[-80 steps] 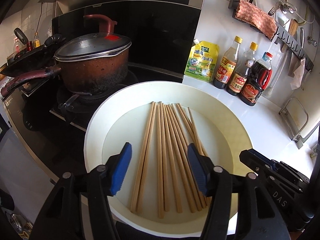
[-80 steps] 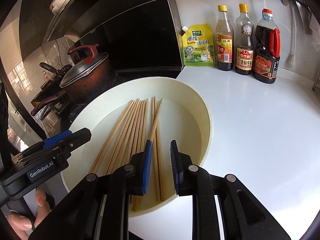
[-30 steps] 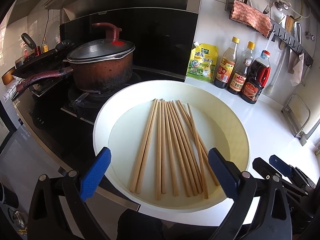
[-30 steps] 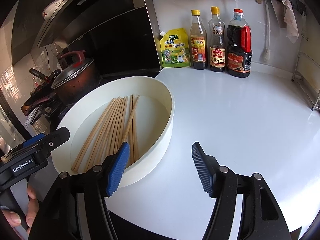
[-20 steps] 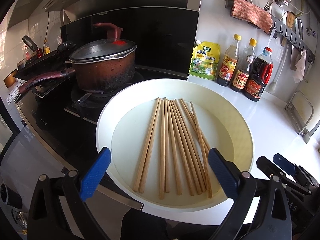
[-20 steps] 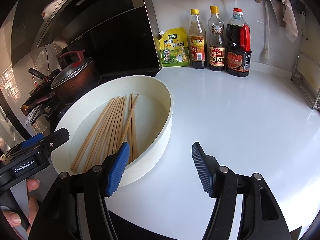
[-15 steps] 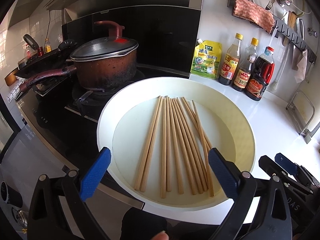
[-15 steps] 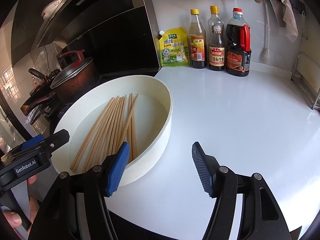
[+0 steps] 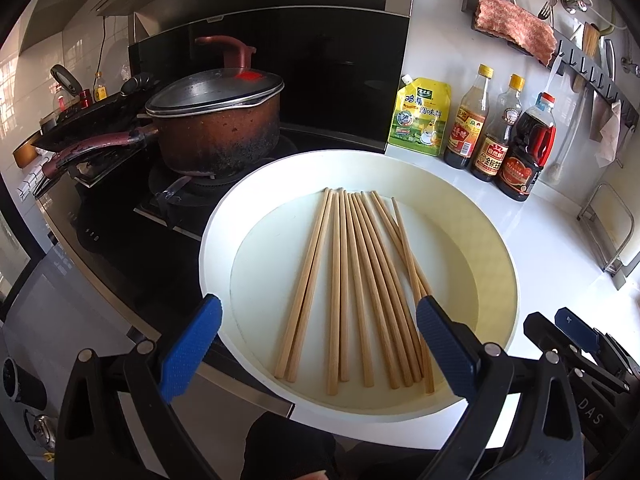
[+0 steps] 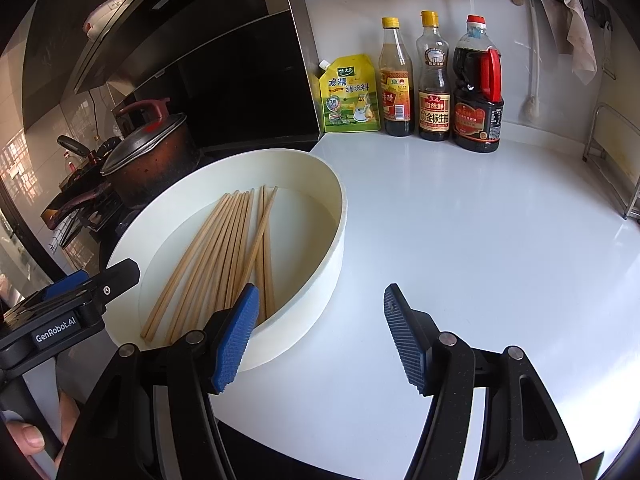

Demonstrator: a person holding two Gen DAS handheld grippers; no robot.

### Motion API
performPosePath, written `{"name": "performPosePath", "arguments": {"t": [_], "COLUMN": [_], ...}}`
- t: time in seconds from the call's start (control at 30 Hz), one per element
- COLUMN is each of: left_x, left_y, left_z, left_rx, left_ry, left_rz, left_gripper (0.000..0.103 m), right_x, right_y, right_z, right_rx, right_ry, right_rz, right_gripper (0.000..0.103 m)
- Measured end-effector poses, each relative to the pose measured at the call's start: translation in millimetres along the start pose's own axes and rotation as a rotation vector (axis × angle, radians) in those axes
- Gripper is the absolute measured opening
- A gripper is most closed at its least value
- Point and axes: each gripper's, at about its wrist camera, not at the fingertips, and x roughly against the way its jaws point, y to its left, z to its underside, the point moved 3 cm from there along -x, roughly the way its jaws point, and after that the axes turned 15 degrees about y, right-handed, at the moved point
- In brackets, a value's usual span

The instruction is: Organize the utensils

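Note:
Several wooden chopsticks [image 9: 352,280] lie side by side in a round white basin [image 9: 496,240] on the counter edge. They also show in the right wrist view [image 10: 224,256], inside the basin [image 10: 336,240]. My left gripper [image 9: 316,344] is open and empty, held just in front of the basin's near rim. My right gripper [image 10: 320,332] is open and empty, over the white counter beside the basin's right wall. The left gripper's body [image 10: 68,308] shows at the left of the right wrist view.
A lidded brown pot [image 9: 216,128] and a pan [image 9: 88,116] sit on the black stove left of the basin. A yellow pouch [image 10: 352,94] and three sauce bottles [image 10: 434,80] stand at the back wall. A metal rack [image 10: 616,160] stands at the right.
Both grippers have opened wide and pulled back from the chopsticks since 2.7 s ago. Over the last second they have barely moved.

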Motion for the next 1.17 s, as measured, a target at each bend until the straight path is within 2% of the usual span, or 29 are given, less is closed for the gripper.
{"name": "performPosePath", "arguments": {"t": [1.17], "left_x": [-3.3], "left_y": [-2.5], "left_z": [-0.2], "left_rx": [-0.009], "left_ry": [0.016], "left_rz": [0.000], "left_gripper": [0.097], "right_x": [-1.9], "right_y": [1.1], "right_z": [2.4], "right_rx": [-0.001], "right_ry": [0.005], "right_rz": [0.001], "right_gripper": [0.062]}}
